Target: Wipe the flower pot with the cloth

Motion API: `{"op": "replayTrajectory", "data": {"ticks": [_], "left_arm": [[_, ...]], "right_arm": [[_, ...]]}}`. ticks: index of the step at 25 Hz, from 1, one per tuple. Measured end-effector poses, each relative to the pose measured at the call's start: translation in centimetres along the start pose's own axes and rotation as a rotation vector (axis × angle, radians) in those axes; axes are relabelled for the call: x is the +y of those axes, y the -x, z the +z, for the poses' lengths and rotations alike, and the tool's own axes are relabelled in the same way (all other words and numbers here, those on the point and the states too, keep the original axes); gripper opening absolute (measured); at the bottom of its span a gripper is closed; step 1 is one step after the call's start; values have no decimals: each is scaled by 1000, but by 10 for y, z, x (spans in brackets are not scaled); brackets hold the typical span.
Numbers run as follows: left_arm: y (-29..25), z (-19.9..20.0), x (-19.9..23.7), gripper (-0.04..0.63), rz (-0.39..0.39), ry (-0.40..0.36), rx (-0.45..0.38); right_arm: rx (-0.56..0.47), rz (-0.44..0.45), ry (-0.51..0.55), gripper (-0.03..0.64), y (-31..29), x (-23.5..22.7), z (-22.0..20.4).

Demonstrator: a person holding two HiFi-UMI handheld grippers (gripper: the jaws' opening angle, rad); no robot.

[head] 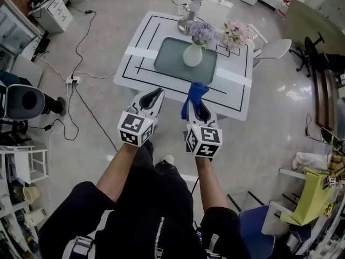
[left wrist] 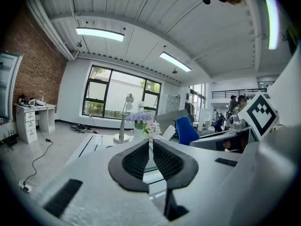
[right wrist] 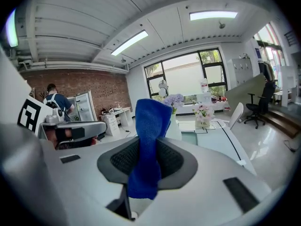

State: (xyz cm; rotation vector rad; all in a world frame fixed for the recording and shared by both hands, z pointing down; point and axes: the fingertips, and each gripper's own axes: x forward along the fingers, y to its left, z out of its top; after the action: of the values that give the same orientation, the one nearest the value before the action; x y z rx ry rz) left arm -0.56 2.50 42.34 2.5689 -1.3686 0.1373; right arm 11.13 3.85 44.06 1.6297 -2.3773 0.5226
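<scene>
Approach stage, before contact. The right gripper (head: 200, 111) is clamped on a blue cloth (head: 194, 95), which stands up out of its jaws. The left gripper (head: 152, 96) has its jaws drawn almost together on nothing. Both hang short of the table's (head: 237, 93) near edge. The white flower pot (head: 192, 55), holding purple blooms, stands upright on the grey-green mat (head: 170, 58) at the table's centre, well apart from the cloth. Judged next: carry the cloth forward to the pot's wall; the pot looks narrow-necked, so the left gripper may need to steady it. No brand or legible writing shows; the marker cubes (head: 204, 141) bear only black-and-white patterns.
</scene>
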Motion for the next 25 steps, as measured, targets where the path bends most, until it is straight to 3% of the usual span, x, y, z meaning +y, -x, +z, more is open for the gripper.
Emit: {"op": "replayTrajectory", "data": {"ticks": [7, 25], "left_arm": [[19, -8, -32, 31, -32, -36, 22], [52, -10, -32, 31, -38, -37, 16]], "right_arm": [[11, -12, -36, 98, 37, 9, -25], [10, -3, -51, 98, 49, 43, -30]]}}
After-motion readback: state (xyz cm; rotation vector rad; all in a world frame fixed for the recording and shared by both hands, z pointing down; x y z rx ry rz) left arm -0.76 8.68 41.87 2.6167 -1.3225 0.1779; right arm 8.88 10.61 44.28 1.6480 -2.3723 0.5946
